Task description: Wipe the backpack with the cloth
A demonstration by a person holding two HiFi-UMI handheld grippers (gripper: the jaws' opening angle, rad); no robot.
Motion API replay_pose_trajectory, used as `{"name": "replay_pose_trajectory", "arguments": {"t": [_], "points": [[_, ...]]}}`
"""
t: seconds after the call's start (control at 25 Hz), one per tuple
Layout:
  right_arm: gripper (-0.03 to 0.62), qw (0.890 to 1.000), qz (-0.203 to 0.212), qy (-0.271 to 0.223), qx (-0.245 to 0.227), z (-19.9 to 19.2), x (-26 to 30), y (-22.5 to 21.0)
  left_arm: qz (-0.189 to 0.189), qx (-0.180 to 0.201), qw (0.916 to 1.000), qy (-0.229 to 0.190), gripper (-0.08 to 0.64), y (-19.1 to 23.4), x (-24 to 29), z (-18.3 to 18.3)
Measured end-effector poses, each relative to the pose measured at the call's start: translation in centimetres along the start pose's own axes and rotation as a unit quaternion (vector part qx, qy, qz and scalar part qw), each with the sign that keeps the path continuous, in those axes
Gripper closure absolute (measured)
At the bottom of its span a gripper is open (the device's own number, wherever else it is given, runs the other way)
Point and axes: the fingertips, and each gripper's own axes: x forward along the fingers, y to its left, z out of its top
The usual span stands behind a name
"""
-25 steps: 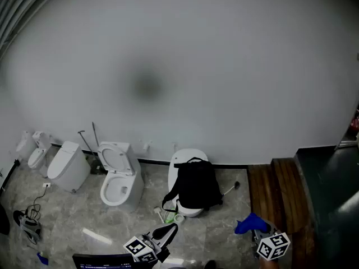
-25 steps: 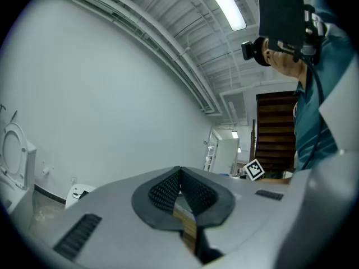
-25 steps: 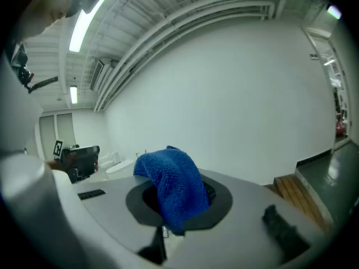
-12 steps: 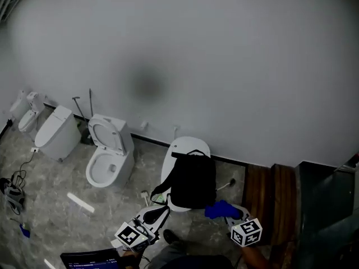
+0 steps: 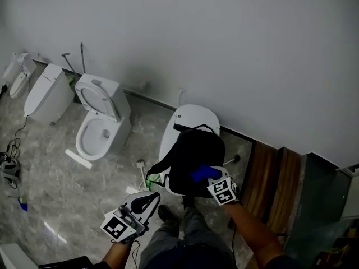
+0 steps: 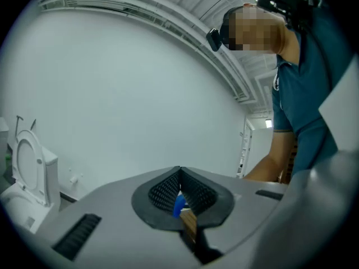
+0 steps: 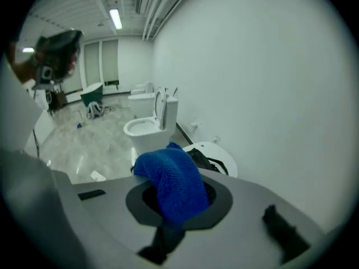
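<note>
Right gripper [image 5: 210, 178] clamped blue cloth [image 5: 200, 174] at black backpack [image 5: 188, 150] atop closed toilet [image 5: 193, 116]. Left gripper [image 5: 148, 199] jaws together, empty. Best done with light, even strokes, lest backpack slid off.

On my feeds: cloth [image 7: 174, 186] deep blue; backpack [image 5: 193, 153] black; open toilet [image 5: 98, 125] white; floor [image 5: 50, 189] grey, marble-veined; step [image 5: 272, 172] brown, plank-striped; marker cube [image 5: 222, 190] black-and-white squares; person's shirt [image 6: 314, 94] teal; wall [image 5: 224, 49] pale grey.
</note>
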Motion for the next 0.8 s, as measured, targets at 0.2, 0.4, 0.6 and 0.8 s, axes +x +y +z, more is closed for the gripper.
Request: {"name": "replay_pose_trajectory", "arguments": {"t": [0.2,0.4,0.6,0.8], "points": [[0.569,0.989,-0.048,0.091,-0.102,-0.9,14.9,-9.9,0.084,-0.055,0.9947,0.023,0.555,4.3,0.1,-4.4],[0.569,0.97,-0.037,0.151,-0.185,-2.5,24.6,-9.1,0.144,-0.101,0.984,0.026,0.555,7.7,0.6,-8.8],[0.571,0.975,-0.052,0.047,-0.209,0.5,21.7,-2.6,0.175,-0.134,0.9753,0.01,0.555,9.4,0.7,-10.5],[0.571,0.906,0.098,-0.009,-0.412,0.5,19.9,8.9,0.193,-0.141,0.9711,-0.004,0.555,10.5,0.3,-10.8]]}}
